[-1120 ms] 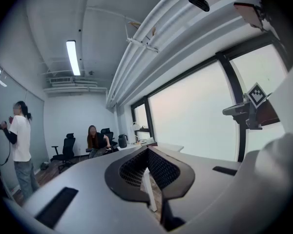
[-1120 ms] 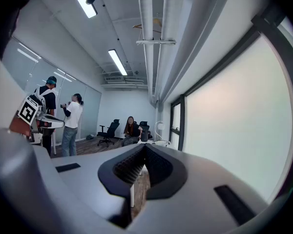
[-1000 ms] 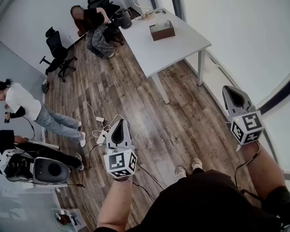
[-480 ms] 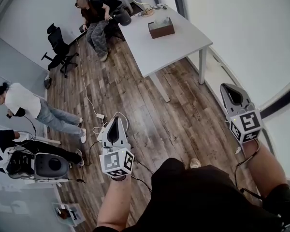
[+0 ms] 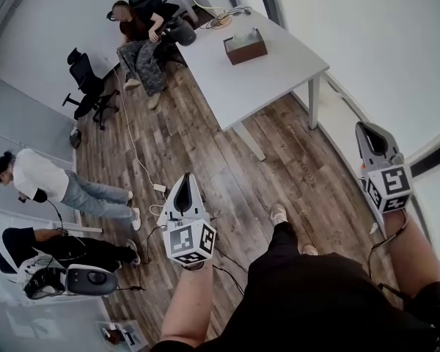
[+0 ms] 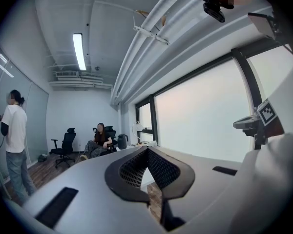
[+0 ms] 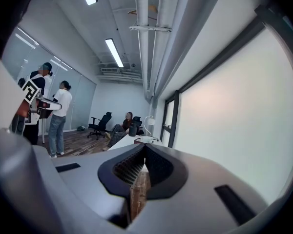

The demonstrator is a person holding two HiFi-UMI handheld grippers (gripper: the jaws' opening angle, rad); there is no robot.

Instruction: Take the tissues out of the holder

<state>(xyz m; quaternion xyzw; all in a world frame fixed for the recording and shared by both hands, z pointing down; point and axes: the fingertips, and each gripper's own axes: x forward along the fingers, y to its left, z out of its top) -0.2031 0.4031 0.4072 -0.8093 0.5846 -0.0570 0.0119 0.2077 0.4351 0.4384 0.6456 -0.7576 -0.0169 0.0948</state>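
The tissue holder [image 5: 245, 47] is a brown box with a white tissue poking from its top. It stands near the far end of the white table [image 5: 271, 72], well ahead of both grippers. My left gripper [image 5: 188, 176] is held over the wooden floor, its jaws together with nothing between them [image 6: 147, 149]. My right gripper [image 5: 365, 125] is held out near the window wall, shut and empty [image 7: 144, 146]. Both point level toward the table end of the room.
A person sits on a black chair [image 5: 138, 34] beside the table's far corner, next to a dark kettle [image 5: 185, 29]. Another black chair [image 5: 86, 79] stands to the left. A person in white [image 5: 38, 182] stands at left. Cables [image 5: 158, 191] lie on the floor.
Both grippers have travelled forward with the walking person, whose right foot has now stepped ahead. The table sits a little nearer. The jaws have stayed together.
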